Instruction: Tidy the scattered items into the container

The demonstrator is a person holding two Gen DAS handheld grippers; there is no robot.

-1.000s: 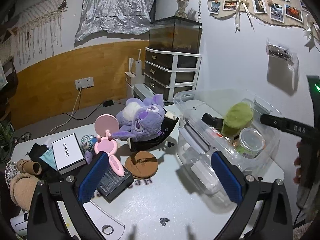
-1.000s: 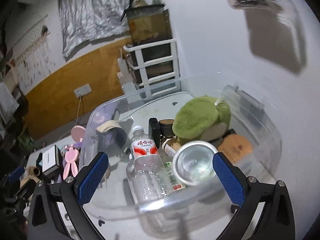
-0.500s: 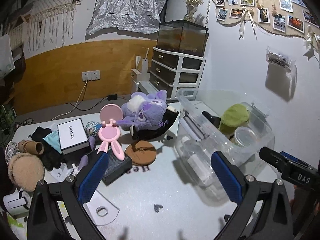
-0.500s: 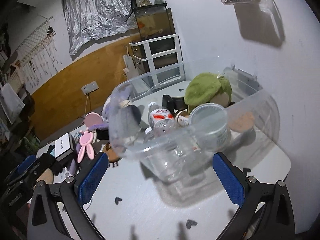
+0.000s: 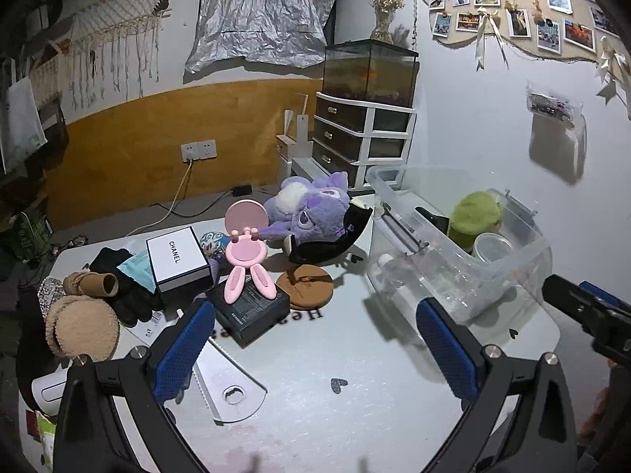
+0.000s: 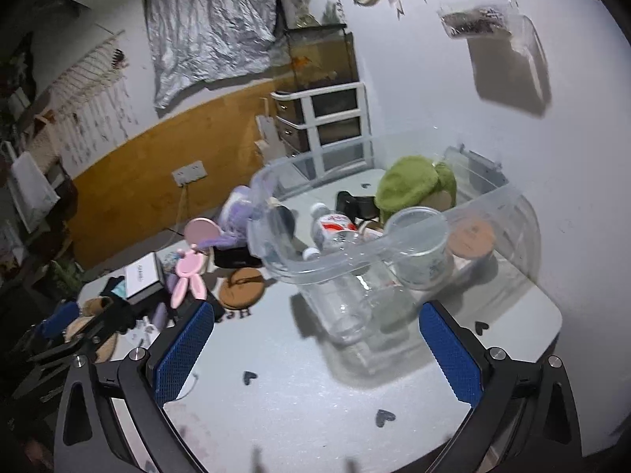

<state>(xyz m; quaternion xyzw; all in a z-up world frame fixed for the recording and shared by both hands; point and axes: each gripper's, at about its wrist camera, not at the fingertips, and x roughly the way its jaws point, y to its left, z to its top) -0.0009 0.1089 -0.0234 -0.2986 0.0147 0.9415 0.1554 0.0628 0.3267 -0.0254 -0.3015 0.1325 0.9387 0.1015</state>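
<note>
Both claws hang spread wide and empty above the near part of the white surface point(image 5: 315, 374): the left claw point(image 5: 315, 347) in front of the clutter, the right claw point(image 6: 317, 349) in front of the clear plastic container point(image 6: 508, 213). The container sits on the right side of the surface, against the white wall. Inside it lie a green plush hat point(image 6: 414, 187) at the far end, a clear water bottle point(image 6: 335, 236) with a red-and-white label, a clear plastic cup point(image 6: 418, 236) and a round brown disc point(image 6: 471, 236) near the right wall. Scattered on the surface to the left of the container are a purple plush toy point(image 5: 311, 209) resting partly on a black curved item point(image 5: 331, 240), a pink bunny-shaped stand point(image 5: 246, 252) leaning over a dark box point(image 5: 252, 311), a brown round pad point(image 5: 303, 285) just right of that box, a white CHANEL box point(image 5: 177, 258), black gloves point(image 5: 126, 295) and tan fuzzy items point(image 5: 81, 327) at the far left edge. A clear ruler-like piece point(image 5: 232, 386) lies flat near the left claw's left finger. In the left wrist view the right claw's black body shows at the right edge, near the container's near corner.
</note>
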